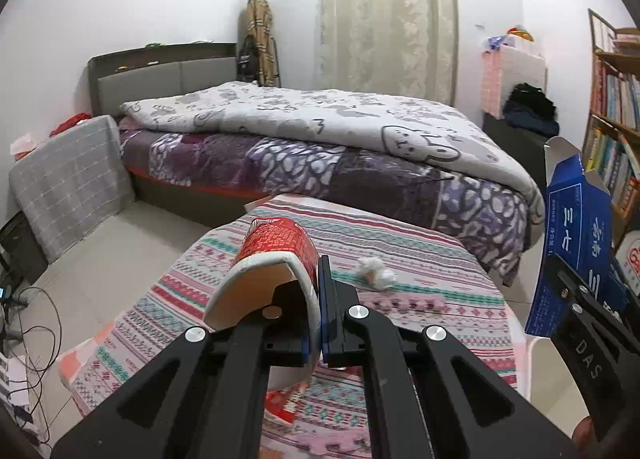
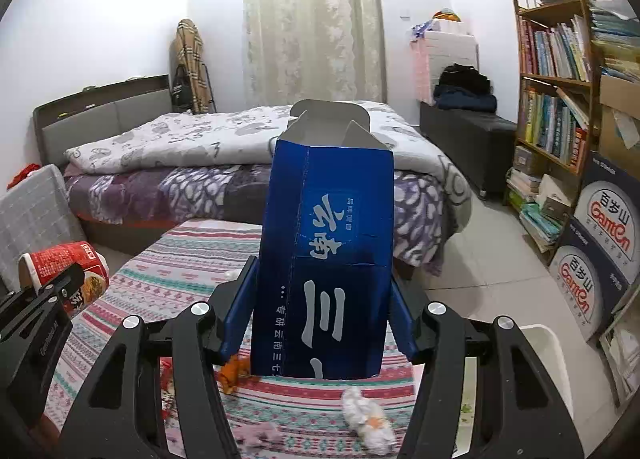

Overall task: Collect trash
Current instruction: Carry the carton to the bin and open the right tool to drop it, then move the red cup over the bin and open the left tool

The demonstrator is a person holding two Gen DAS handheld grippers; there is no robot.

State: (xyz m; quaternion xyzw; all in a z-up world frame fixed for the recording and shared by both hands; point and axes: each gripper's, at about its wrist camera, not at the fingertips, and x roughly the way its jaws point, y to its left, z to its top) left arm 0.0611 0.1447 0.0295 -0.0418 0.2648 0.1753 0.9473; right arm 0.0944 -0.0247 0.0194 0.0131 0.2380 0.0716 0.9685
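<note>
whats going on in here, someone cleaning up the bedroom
Yes, trash is being collected. The left hand-held gripper is shut on the rim of a red instant noodle cup; the right hand-held gripper is clamped on an open blue carton. A crumpled tissue lies on the striped cloth.

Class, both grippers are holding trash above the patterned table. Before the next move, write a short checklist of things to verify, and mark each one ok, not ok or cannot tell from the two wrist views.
1. Left gripper clamped on the red cup's wall: ok.
2. Right gripper squeezing the blue carton from both sides: ok.
3. Both items lifted off the table: ok.
4. White bin free to take them: cannot tell, only its rim shows.
5. Table cleared: not ok, a crumpled tissue and an orange scrap remain.
</note>
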